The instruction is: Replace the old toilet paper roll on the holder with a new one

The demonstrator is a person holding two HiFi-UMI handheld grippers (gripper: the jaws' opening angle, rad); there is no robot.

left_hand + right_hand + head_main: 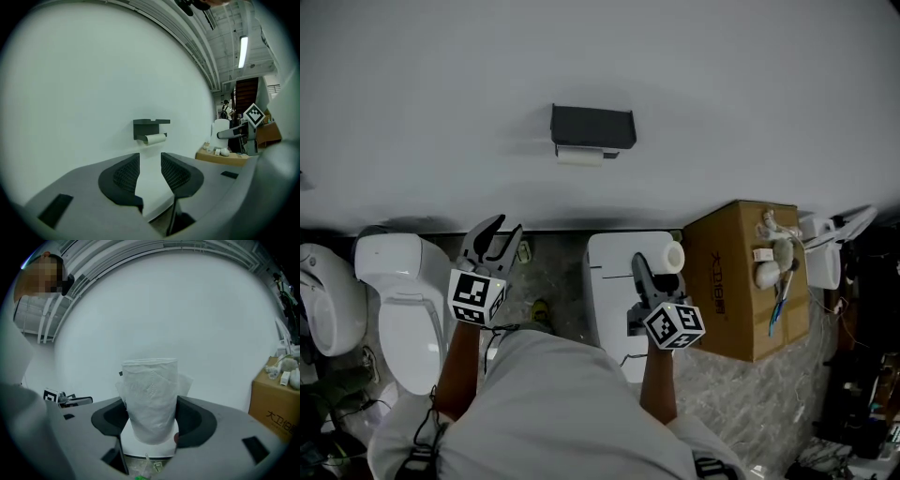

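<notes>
Firstly, at the far left of the head view a white toilet (398, 314) is seen on the floor against the white wall (722, 103). Just to its right the left gripper (499, 234) is held out towards the wall. Its jaws are spread apart and nothing is found between them; in the left gripper view only the wall and the floor edge are seen through the gap of the left gripper (149, 164).

Higher on the wall, between the two grippers, the dark toilet paper holder (592, 127) is mounted. The old roll (579, 157), thin and pale, is hung on it just below the dark shelf part. The same holder (149, 125) and the old roll (154, 138) are seen straight ahead in the left gripper view, well apart from the jaws.

Below the holder a white boxy unit (609, 272) is placed on the floor by the wall. In front of it the right gripper (656, 272) is held, with its jaws pressed on the new toilet paper roll (673, 256). In the right gripper view the new roll (151, 394) is held upright between the pads of the right gripper (151, 416), and a loose sheet is seen at its side.

At the right a cardboard box (736, 291) is placed, with some small things laid on its top.
</notes>
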